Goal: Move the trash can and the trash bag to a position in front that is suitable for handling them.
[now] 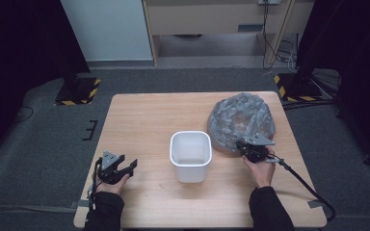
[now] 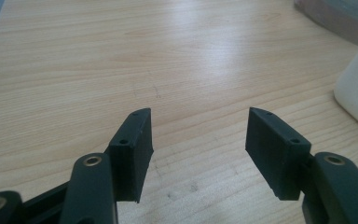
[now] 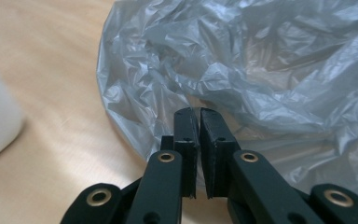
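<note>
Both jaws of the right gripper pinch the grey plastic bag edge.

Left gripper low, fingers parted; right gripper fingers pressed together.

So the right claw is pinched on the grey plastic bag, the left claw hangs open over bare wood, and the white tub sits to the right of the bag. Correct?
Not quite. In the high view the white tub sits to the left of the grey plastic bag, mid-table. The rest holds: the right claw is pinched on the bag's edge, and the left claw is open over bare wood.
</note>
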Tool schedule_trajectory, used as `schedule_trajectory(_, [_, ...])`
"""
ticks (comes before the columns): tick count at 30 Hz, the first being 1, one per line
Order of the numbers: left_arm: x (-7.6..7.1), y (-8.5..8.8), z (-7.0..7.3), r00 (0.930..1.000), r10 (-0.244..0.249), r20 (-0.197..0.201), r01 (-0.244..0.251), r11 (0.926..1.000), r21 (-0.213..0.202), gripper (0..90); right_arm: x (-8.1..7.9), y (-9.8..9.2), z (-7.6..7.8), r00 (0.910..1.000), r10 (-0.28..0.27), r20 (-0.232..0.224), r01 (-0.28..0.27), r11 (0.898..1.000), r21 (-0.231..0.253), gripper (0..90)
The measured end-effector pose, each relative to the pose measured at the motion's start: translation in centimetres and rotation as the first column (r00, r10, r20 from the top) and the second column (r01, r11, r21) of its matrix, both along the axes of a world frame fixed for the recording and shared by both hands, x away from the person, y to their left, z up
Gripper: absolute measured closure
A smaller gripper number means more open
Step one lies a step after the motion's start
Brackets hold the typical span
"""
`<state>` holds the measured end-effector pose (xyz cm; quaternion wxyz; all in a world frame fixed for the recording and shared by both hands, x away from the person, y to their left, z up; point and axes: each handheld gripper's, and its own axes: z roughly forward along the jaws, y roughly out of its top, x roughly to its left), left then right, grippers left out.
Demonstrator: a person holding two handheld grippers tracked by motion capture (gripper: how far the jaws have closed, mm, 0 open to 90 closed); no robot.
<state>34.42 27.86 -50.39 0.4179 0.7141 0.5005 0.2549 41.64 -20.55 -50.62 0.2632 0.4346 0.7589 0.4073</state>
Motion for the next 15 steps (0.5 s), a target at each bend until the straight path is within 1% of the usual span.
schedule_trajectory(1, [-0.1, 0.0, 0.0, 1.0, -0.001, -0.001, 0.001, 1.0, 0.0, 40.8, -0.7, -0.3, 0.2, 0.9996, 0.023, -0.015, -0.022, 1.0, 0.018, 85.1])
schedule_trajectory(2, [-0.1, 0.0, 0.0, 1.0, -0.003, -0.002, 0.003, 1.0, -0.001, 40.8, -0.7, -0.3, 0.2, 0.9996, 0.023, -0.015, -0.022, 1.0, 0.018, 85.1])
schedule_trajectory(3, [-0.2, 0.1, 0.0, 1.0, -0.003, 0.0, 0.003, 1.0, -0.001, 40.6, -1.2, -0.5, 0.5, 0.9988, 0.046, -0.019, -0.045, 0.999, 0.022, 84.6])
schedule_trajectory(4, [-0.3, 0.1, 0.1, 1.0, -0.005, -0.001, 0.005, 1.0, 0.0, 40.6, -1.2, -0.5, 0.5, 0.9988, 0.046, -0.019, -0.045, 0.999, 0.022, 84.6])
schedule_trajectory(5, [-0.4, 0.2, 0.1, 1.0, -0.007, -0.001, 0.007, 1.0, 0.001, 40.5, -1.8, -0.8, 0.8, 0.9975, 0.067, -0.021, -0.067, 0.998, 0.021, 84.1])
schedule_trajectory(6, [-0.5, 0.2, 0.0, 1.0, -0.007, -0.003, 0.007, 1.0, 0.001, 40.5, -1.8, -0.8, 0.8, 0.9975, 0.067, -0.021, -0.067, 0.998, 0.021, 84.1])
schedule_trajectory(10, [-0.8, 0.5, -0.1, 0.9998, -0.008, -0.019, 0.008, 0.9999, 0.007, 40.3, -3.3, -1.7, 1.0, 0.9935, 0.112, -0.024, -0.112, 0.994, 0.002, 82.8])
schedule_trajectory(11, [-0.9, 0.6, -0.2, 0.9997, -0.008, -0.023, 0.009, 1.0, 0.003, 40.3, -4.2, -2.4, 0.9, 0.9921, 0.123, -0.027, -0.123, 0.992, -0.002, 81.6])
schedule_trajectory(12, [-0.9, 0.6, -0.2, 0.9997, -0.008, -0.023, 0.009, 1.0, 0.003, 40.3, -4.2, -2.4, 0.9, 0.9921, 0.123, -0.027, -0.123, 0.992, -0.002, 81.6])
schedule_trajectory(13, [-1.0, 0.6, -0.2, 0.9997, -0.008, -0.023, 0.008, 1.0, 0.004, 40.3, -4.6, -2.8, 0.9, 0.9917, 0.126, -0.023, -0.126, 0.992, 0.001, 81.2])
schedule_trajectory(14, [-1.0, 0.6, -0.2, 0.9996, -0.009, -0.025, 0.009, 1.0, 0.003, 40.3, -5.5, -3.6, 0.9, 0.9915, 0.128, -0.026, -0.128, 0.992, 0.005, 80.3])
schedule_trajectory(15, [-1.1, 0.5, -0.3, 0.9994, -0.015, -0.031, 0.015, 0.9999, 0.007, 40.2, -5.8, -4.0, 0.9, 0.9918, 0.127, -0.018, -0.126, 0.992, 0.009, 79.7])
